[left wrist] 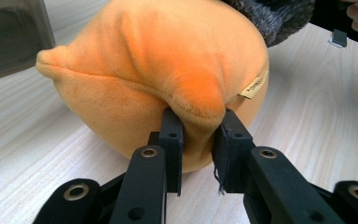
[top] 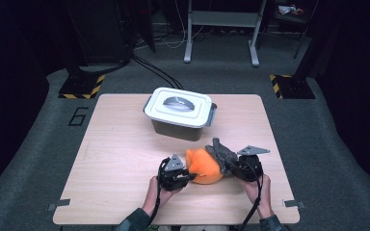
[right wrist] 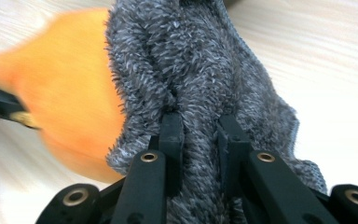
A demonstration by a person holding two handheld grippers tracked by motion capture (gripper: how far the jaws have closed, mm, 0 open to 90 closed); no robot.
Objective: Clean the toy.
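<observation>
The orange plush (top: 205, 166) lies on the table (top: 115, 159) near its front edge, before the lidded box (top: 179, 113). The left gripper (left wrist: 196, 135) pinches a fold of it. The right gripper (right wrist: 199, 135) is clamped on the grey cloth (right wrist: 200, 70), which seems to lie against the plush.

Bright desk in a dark room; close views partly soft.

From the high view, light falls from above on the pale desk (top: 120, 159), while the floor and room edges sink into near black; the picture is grainy and slightly soft. The white lid (top: 178, 107) carries a mild sheen. In the right gripper view the orange plush (right wrist: 65, 107) is blurred at its left edge, while the grey fabric (right wrist: 200, 74) is crisp. The left gripper view is evenly lit, with soft shadow under the plush.
</observation>
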